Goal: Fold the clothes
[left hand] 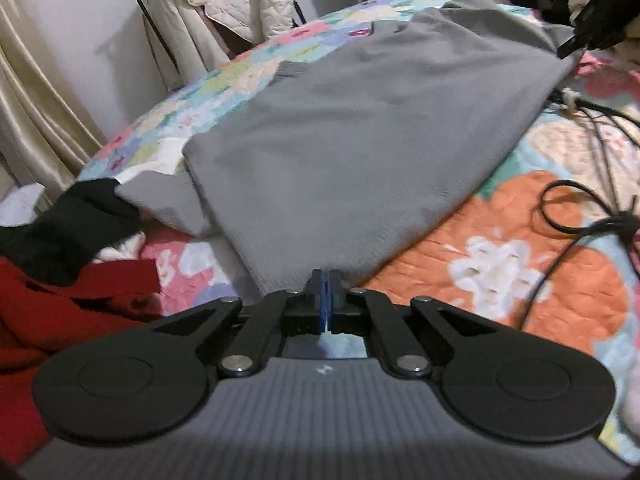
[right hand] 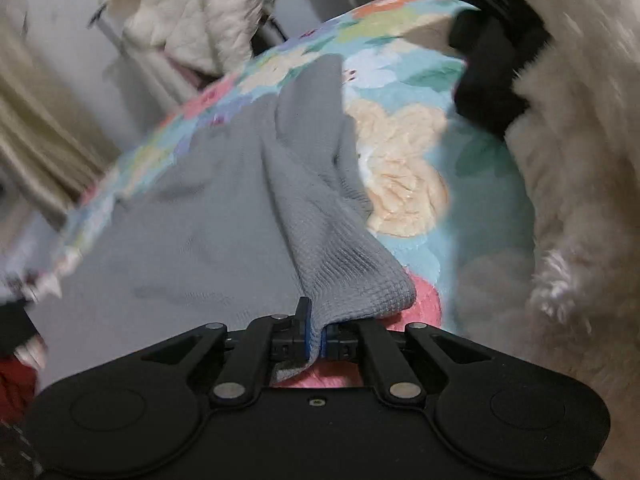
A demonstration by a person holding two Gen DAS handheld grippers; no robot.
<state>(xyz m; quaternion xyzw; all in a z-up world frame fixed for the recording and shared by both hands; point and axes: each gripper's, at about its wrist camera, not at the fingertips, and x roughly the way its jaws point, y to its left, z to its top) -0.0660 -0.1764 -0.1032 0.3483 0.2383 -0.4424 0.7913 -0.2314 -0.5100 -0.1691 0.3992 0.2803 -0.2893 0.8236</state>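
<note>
Grey waffle-knit shirt (left hand: 360, 140) lies spread on floral quilted bedspread (left hand: 500, 260). Left gripper (left hand: 329, 280) pinches its near hem, right gripper (right hand: 316, 332) its bunched corner. Risk: black cables (left hand: 580, 220) beside shirt may snag.

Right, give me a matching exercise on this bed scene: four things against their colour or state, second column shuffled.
Things:
1. right claw
2. quilt
3. garment by the red cloth
4. cables

States:
A. black, soft, heaped at the bed's left edge
B. floral, multicoloured
C. shut on grey shirt
D. black, thin, looped on the quilt

Pairs: 1-C, 2-B, 3-A, 4-D
</note>
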